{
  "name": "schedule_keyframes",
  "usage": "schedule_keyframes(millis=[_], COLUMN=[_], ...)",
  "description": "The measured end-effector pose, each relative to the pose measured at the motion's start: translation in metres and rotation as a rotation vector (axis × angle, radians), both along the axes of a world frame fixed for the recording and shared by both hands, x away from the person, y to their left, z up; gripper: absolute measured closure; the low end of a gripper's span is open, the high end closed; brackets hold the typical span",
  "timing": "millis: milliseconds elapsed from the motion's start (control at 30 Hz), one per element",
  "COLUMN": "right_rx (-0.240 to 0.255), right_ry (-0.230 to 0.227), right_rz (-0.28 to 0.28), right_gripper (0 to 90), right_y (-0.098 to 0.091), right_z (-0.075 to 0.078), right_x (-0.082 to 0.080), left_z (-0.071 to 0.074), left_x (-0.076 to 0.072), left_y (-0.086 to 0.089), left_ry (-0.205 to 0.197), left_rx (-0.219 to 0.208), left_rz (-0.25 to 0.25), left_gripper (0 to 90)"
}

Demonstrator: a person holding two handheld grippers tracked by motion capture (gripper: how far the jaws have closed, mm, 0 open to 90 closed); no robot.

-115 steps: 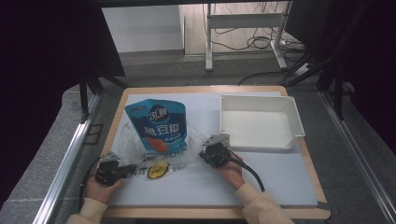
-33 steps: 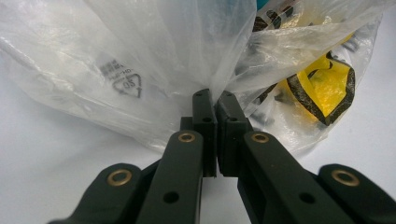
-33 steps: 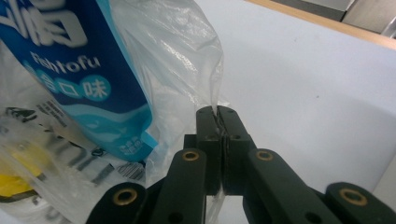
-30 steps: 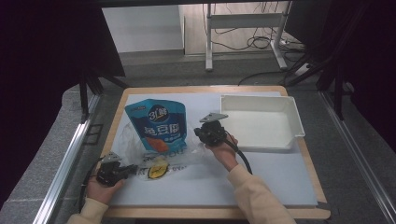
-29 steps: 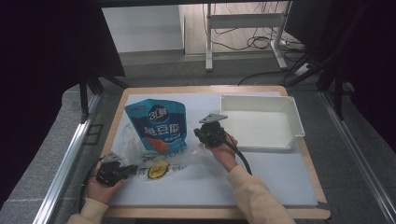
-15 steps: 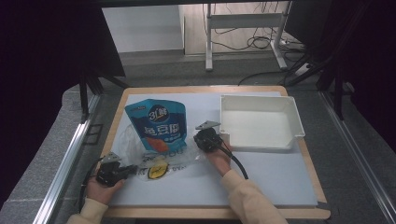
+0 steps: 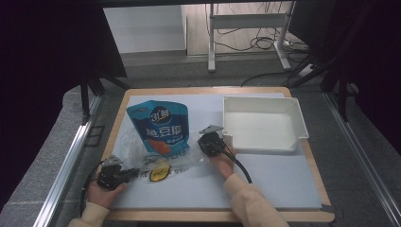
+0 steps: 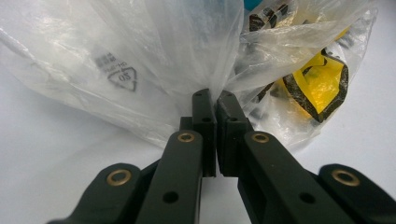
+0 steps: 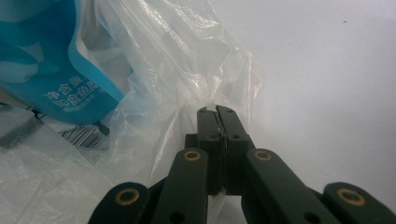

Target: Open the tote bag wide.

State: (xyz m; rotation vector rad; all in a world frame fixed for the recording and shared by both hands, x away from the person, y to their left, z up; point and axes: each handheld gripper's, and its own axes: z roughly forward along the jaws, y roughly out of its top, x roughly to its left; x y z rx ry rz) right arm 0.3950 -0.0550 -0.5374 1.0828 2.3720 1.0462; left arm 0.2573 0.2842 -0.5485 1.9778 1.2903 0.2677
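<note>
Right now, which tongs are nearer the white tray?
Right. The right tongs sit just beside the white tray's near left corner, pinching the clear plastic bag; the left tongs pinch its far side.

On the clear plastic bag (image 8: pixel 140 70) I read a recycling triangle enclosing "06". The blue pouch (image 7: pixel 163 125) shows "31" in a white badge; its Chinese lettering stays illegible.
</note>
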Motion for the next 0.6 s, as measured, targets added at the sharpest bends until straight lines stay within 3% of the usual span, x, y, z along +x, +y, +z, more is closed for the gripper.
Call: schedule_keyframes(millis=[167, 300, 400, 533, 600], right_rx=[-0.019, -0.025, -0.022, -0.029, -0.029], right_ry=[-0.027, -0.034, -0.032, -0.037, -0.038], right_rz=[0.016, 0.027, 0.030, 0.034, 0.034], right_gripper=[88.6, 88.6, 88.6, 88.6, 88.6], right_y=[0.001, 0.001, 0.000, 0.001, 0.001], right_z=[-0.001, -0.001, -0.001, -0.001, -0.001], right_x=[-0.002, -0.002, -0.002, -0.003, -0.003], left_z=[0.003, 0.008, 0.014, 0.026, 0.034], left_x=[-0.001, -0.005, -0.011, -0.021, -0.025], left_y=[-0.002, -0.003, -0.003, -0.003, -0.002], left_ry=[-0.009, -0.041, -0.067, -0.109, -0.140], left_rx=[0.005, -0.008, -0.022, 0.003, 0.001], left_rz=[0.001, 0.013, 0.022, 0.069, 0.088], left_gripper=[86.4, 77.4, 60.2, 42.6, 38.0])
